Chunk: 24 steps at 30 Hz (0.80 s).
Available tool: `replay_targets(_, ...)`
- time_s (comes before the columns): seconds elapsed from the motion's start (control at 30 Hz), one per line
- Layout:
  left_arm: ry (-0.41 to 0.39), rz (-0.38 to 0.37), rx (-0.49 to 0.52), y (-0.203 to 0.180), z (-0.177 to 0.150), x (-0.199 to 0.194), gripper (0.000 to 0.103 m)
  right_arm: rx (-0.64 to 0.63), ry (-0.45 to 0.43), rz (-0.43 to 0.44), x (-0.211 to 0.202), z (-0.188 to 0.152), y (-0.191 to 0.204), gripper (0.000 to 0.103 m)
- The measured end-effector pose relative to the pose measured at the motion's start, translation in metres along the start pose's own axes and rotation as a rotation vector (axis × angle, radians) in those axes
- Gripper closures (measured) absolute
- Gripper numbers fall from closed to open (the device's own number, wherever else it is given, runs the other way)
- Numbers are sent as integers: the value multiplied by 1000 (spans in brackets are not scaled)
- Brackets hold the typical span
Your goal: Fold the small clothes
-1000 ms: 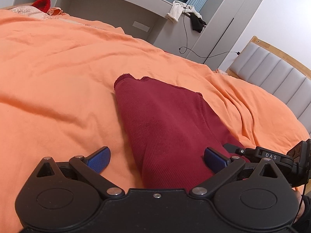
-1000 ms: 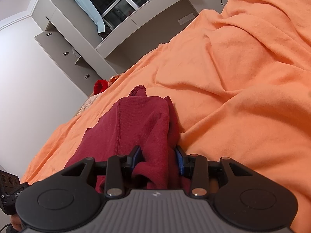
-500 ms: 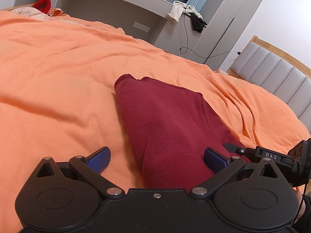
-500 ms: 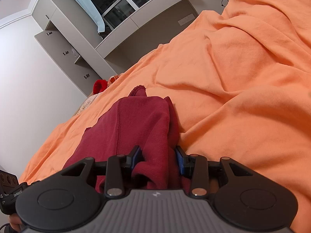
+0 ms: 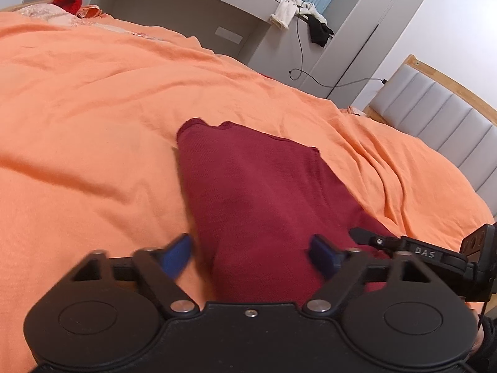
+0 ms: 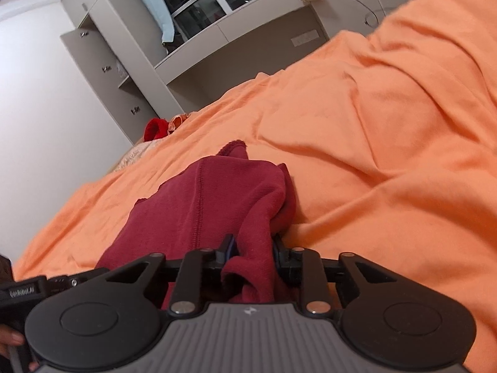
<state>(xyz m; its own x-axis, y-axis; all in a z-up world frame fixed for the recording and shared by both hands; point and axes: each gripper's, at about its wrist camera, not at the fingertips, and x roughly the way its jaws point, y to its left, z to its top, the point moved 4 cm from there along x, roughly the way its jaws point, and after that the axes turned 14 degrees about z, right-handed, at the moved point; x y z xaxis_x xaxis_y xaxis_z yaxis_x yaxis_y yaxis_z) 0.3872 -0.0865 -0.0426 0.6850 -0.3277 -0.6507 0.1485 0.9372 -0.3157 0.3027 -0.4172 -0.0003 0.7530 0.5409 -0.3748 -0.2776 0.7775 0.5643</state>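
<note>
Dark red garment lying folded lengthwise on the orange bedspread, near edge reaching in between the blue pads of the left gripper. Jaws wide but closing, left pad blurred and clear of the cloth, right pad at its edge. Right gripper's tip just beside, at the garment's right.

Right wrist view: garment bunched and rising toward the right gripper. Jaws narrow and closing, a thick fold pinched between them. Red item far off by the grey cabinet.
</note>
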Motion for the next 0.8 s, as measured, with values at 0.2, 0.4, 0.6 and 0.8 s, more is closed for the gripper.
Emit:
replay_targets(0.2,11,51,43,-5,2,1,53,-66,-7,-18,0,2,12,80)
replay_targets(0.4,-2,60,14,-8,6,-1,74,-108,-42,-27,-4,3,21,82)
replay_targets(0.6,-189,111,150,-33,12,-23,82,-305,-118,-39,-8,10,60,84)
replay_targets(0.8,-442,188,258,-36,25,-60,82,-588,-228,-40,9,13,114,84)
